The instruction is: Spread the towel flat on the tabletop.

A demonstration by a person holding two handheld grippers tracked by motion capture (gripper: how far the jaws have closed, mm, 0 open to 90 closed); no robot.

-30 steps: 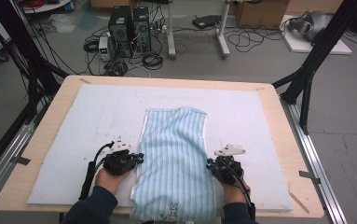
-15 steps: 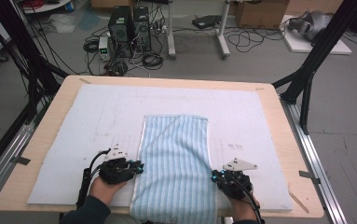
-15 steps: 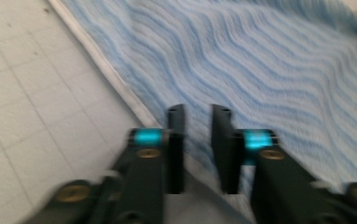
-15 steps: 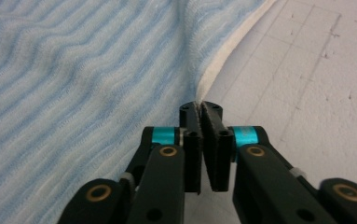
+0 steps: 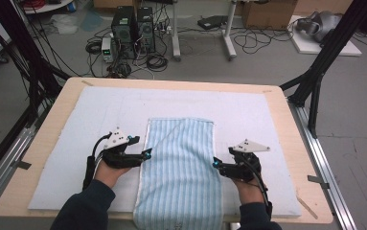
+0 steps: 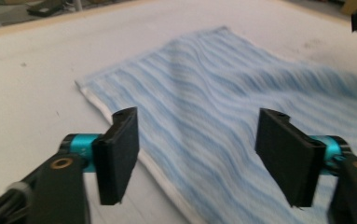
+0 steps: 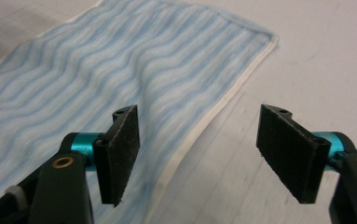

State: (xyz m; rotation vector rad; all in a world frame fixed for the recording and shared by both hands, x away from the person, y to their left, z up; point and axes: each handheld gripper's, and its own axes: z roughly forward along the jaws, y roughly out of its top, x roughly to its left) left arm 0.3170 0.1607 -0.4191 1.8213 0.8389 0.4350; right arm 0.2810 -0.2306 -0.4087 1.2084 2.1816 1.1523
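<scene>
A blue-and-white striped towel point(image 5: 181, 172) lies flat on the pale mat, and its near end hangs over the table's front edge. My left gripper point(image 5: 146, 154) hovers at the towel's left edge. Its jaws have just been opening and stand wide apart. In the left gripper view the towel point(image 6: 204, 93) lies below the left gripper point(image 6: 199, 158), with its white hem under the left pad. My right gripper point(image 5: 216, 164) hovers at the towel's right edge, also just opened. In the right gripper view the towel point(image 7: 97, 79) and its hem lie below the right gripper point(image 7: 199, 156), untouched.
The pale mat point(image 5: 75, 143) covers most of the wooden table point(image 5: 42, 143). Black frame struts point(image 5: 315, 81) rise at the table's far corners. Computer cases point(image 5: 133, 24) and cables sit on the floor beyond the far edge.
Both grippers held the towel's side edges and drew it toward the near edge, flattening it. They have since let go, opened wide and lifted slightly.
</scene>
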